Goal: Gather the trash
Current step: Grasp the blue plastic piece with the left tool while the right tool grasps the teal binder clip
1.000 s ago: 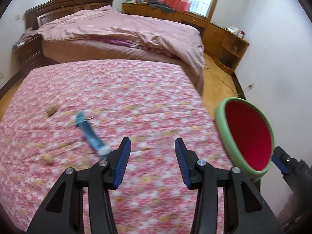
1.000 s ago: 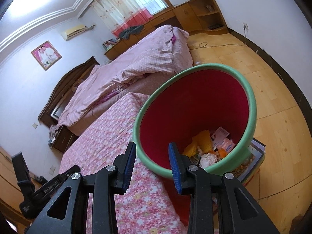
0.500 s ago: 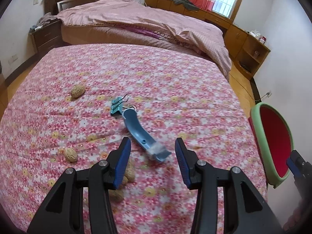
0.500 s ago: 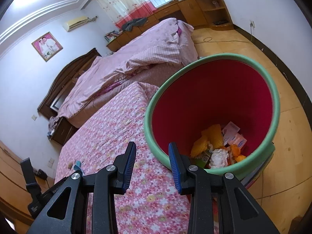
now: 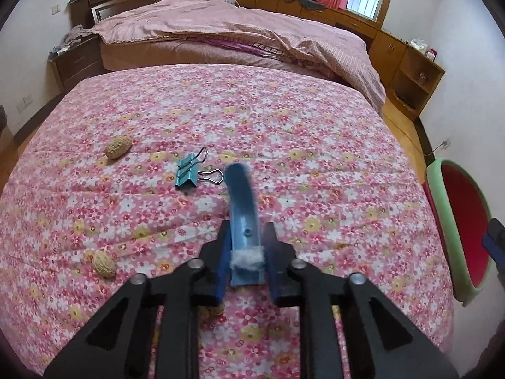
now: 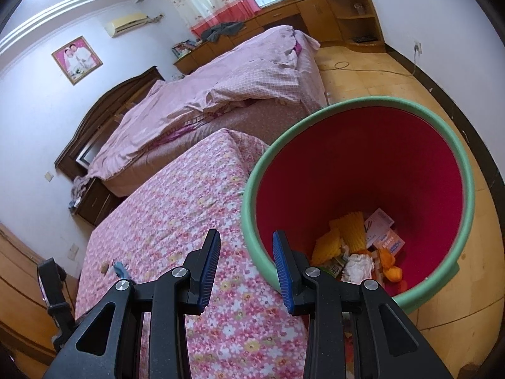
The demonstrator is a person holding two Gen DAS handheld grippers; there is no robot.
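Blue plastic strip (image 5: pixel 241 211) ran lengthwise away from the camera, far tip blurred, near end w/ white fluff clamped between the left gripper (image 5: pixel 246 254) pads, above the floral bedspread (image 5: pixel 315 145). Right gripper (image 6: pixel 246 265) stood wide, holding nothing, beside the red bin (image 6: pixel 467 189); bin contents partly hidden.

Soft daylight from the window (image 5: pixel 363 0), curtain (image 6: pixel 221 3) glowing, no hard shadows. Heavy fisheye bend w/ dark vignette at corners. Motion blur on the blue strip (image 5: pixel 241 202) tip and left claw (image 5: pixel 246 268) fingers; rest sharp.
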